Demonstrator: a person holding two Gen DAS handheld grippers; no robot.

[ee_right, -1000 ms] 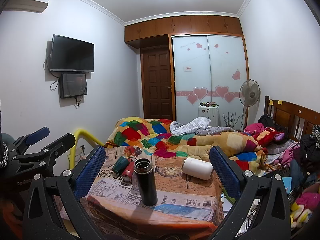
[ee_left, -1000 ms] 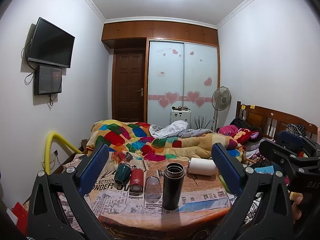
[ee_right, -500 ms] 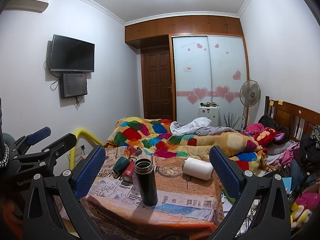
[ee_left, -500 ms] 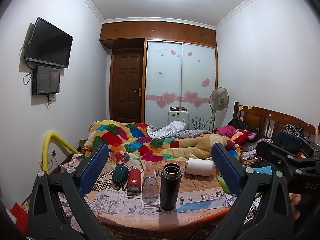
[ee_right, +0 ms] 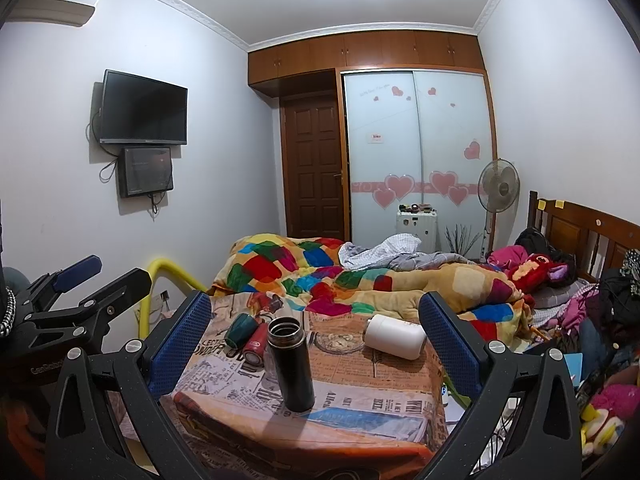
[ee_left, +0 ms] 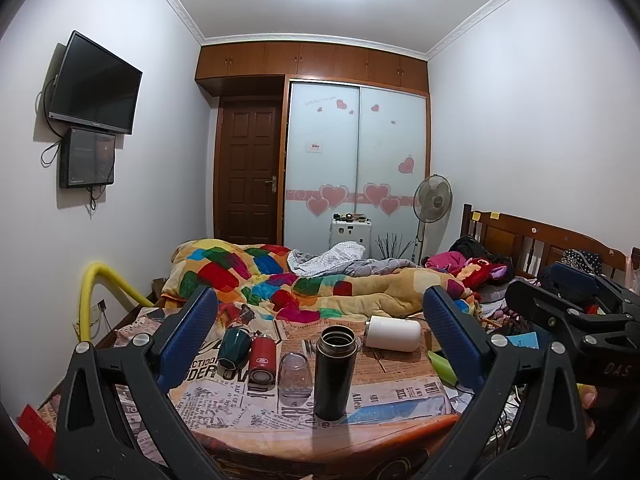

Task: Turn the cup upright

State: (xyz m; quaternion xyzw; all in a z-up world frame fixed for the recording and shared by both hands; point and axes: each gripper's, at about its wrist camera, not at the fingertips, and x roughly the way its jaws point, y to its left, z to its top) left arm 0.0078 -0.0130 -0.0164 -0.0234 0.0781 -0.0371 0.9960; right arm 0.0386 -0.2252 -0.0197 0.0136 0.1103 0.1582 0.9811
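The newspaper-covered wooden table (ee_left: pixel 400 400) stands at the foot of a bed heaped with a multicoloured patchwork quilt (ee_left: pixel 256 276). Both tools hover short of it. The left gripper (ee_left: pixel 320 332) has its blue-padded fingers spread wide and holds nothing; the right gripper (ee_right: pixel 316 336) is likewise wide apart and empty.

Several vessels lie on their sides. The white cylindrical cup (ee_left: pixel 394 333) lies far right on the table, well apart from the others, and is judged the likeliest target; which cup is meant cannot be told for certain. A sound grasp would close across its round body near the middle, lift it off the paper, then turn it mouth-up before setting it down.

The tall black open-mouthed flask (ee_left: pixel 334 372) stands upright in front and partly obstructs a straight approach. Just left of it, a clear glass tumbler (ee_left: pixel 295 374) stands inverted; beside that lie a red metal bottle (ee_left: pixel 263 360) and a dark green faceted cup (ee_left: pixel 235 347), touching or nearly so.
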